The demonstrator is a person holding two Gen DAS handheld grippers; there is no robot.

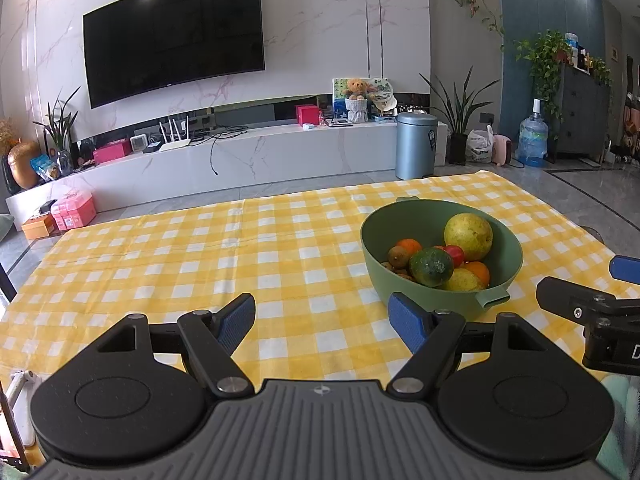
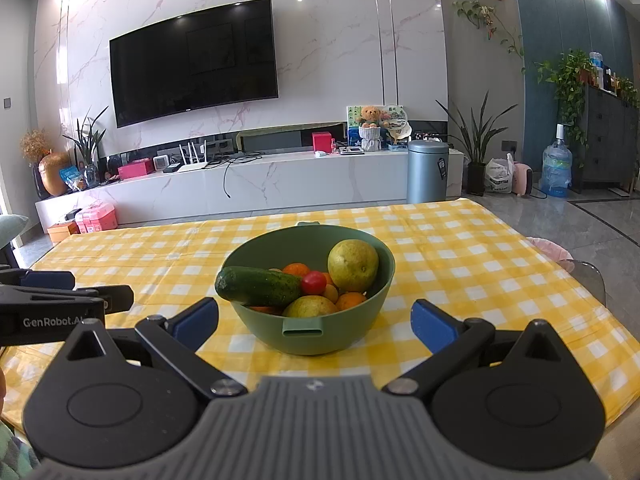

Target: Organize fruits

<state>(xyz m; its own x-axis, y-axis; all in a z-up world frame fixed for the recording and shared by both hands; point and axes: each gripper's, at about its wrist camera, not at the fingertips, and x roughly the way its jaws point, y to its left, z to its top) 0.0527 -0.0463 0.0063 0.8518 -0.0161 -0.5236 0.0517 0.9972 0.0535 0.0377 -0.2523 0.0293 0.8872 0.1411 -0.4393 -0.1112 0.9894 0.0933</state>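
A green bowl (image 2: 360, 312) stands on the yellow checked tablecloth (image 2: 160, 256). It holds a cucumber (image 2: 258, 286), a large yellow-green citrus (image 2: 353, 265), a small red tomato (image 2: 314, 282), oranges (image 2: 296, 269) and more fruit. My right gripper (image 2: 316, 324) is open and empty, just in front of the bowl. My left gripper (image 1: 322, 322) is open and empty, left of the bowl (image 1: 472, 300), over bare cloth. The cucumber (image 1: 431, 267) and citrus (image 1: 468, 237) also show in the left wrist view. Each gripper shows at the edge of the other's view.
The table's far edge (image 2: 320, 214) faces a TV wall with a low marble cabinet (image 2: 280, 184). A grey bin (image 2: 427, 171) stands beyond the table. The cloth (image 1: 160, 260) stretches left of the bowl. A chair back (image 2: 580, 276) sits at the table's right side.
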